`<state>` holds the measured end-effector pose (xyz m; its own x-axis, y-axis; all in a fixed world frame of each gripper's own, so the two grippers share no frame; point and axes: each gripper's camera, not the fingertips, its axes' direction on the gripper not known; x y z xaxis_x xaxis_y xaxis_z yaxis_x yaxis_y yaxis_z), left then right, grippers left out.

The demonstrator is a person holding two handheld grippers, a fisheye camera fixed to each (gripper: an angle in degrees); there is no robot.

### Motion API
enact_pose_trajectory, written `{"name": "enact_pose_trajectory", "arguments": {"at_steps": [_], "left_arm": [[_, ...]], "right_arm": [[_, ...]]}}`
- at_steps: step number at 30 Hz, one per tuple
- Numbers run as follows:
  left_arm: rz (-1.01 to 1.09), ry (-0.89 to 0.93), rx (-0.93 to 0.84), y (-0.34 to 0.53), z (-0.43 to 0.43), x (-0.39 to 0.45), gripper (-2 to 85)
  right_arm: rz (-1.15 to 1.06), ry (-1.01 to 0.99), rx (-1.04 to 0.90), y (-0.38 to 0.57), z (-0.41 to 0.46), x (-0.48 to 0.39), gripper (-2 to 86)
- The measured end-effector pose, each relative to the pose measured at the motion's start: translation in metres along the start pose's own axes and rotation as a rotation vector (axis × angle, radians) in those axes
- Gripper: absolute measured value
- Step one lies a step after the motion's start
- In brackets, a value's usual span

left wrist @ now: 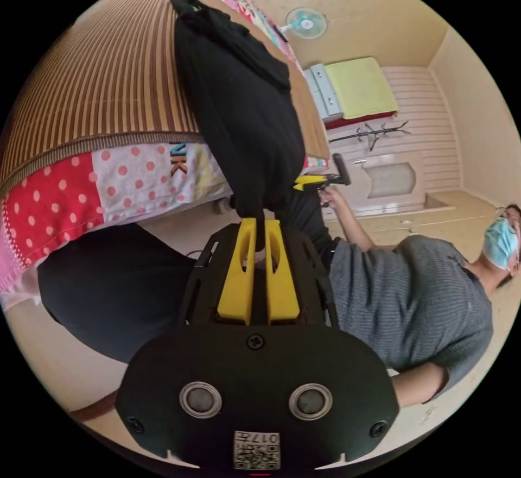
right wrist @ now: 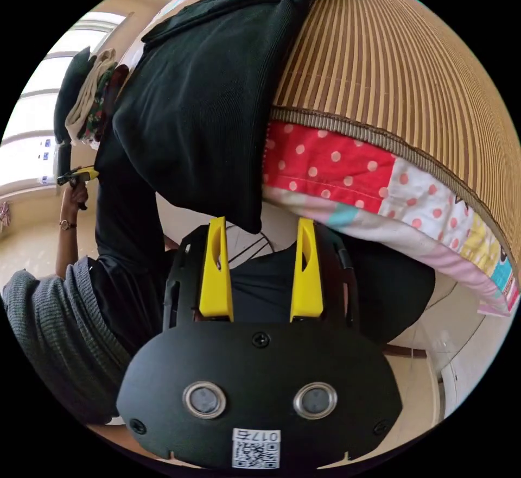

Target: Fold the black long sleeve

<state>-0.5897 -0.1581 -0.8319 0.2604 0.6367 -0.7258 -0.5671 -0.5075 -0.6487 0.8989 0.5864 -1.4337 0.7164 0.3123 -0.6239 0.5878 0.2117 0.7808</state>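
The black long sleeve [left wrist: 239, 103] lies partly on the striped mat [left wrist: 108, 81] of the bed and hangs over the bed's edge, past the patchwork quilt [left wrist: 108, 184] below the mat. In the left gripper view, the left tongs [left wrist: 259, 228] are pressed together on a hanging bottom edge of the garment. In the right gripper view, the right tongs [right wrist: 261, 231] stand apart and grip nothing, just below another hanging corner of the black long sleeve [right wrist: 201, 114]. The person's grey-sleeved arm [right wrist: 49, 326] shows at that view's side.
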Motion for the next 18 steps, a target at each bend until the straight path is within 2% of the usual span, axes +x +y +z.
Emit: {"name": "enact_pose_trajectory", "arguments": {"at_steps": [4, 8, 10, 12, 14, 18], "left_arm": [[0.02, 0.189, 0.212, 0.024, -0.052, -0.015, 2.9], [0.008, 0.328, 0.333, 0.036, -0.071, -0.033, 3.0], [0.015, 0.369, 0.349, 0.038, -0.073, -0.036, 2.9], [0.029, 0.411, 0.348, 0.038, -0.072, -0.034, 2.7], [0.111, 0.518, 0.335, 0.036, -0.067, -0.023, 2.6], [0.235, 0.77, 0.417, 0.033, -0.059, -0.013, 2.7]], "right_arm": [[-0.002, -0.152, -0.105, -0.015, 0.021, 0.013, 8.4], [-0.076, -0.379, -0.017, 0.012, -0.011, 0.025, 7.9], [-0.142, -0.555, 0.115, 0.04, -0.045, 0.036, 7.5], [-0.16, -0.89, 0.408, 0.09, -0.095, 0.072, 6.9], [-0.167, -1.056, 0.624, 0.13, -0.126, 0.095, 6.3], [-0.3, -1.193, 0.902, 0.195, -0.167, 0.101, 4.5]]}}
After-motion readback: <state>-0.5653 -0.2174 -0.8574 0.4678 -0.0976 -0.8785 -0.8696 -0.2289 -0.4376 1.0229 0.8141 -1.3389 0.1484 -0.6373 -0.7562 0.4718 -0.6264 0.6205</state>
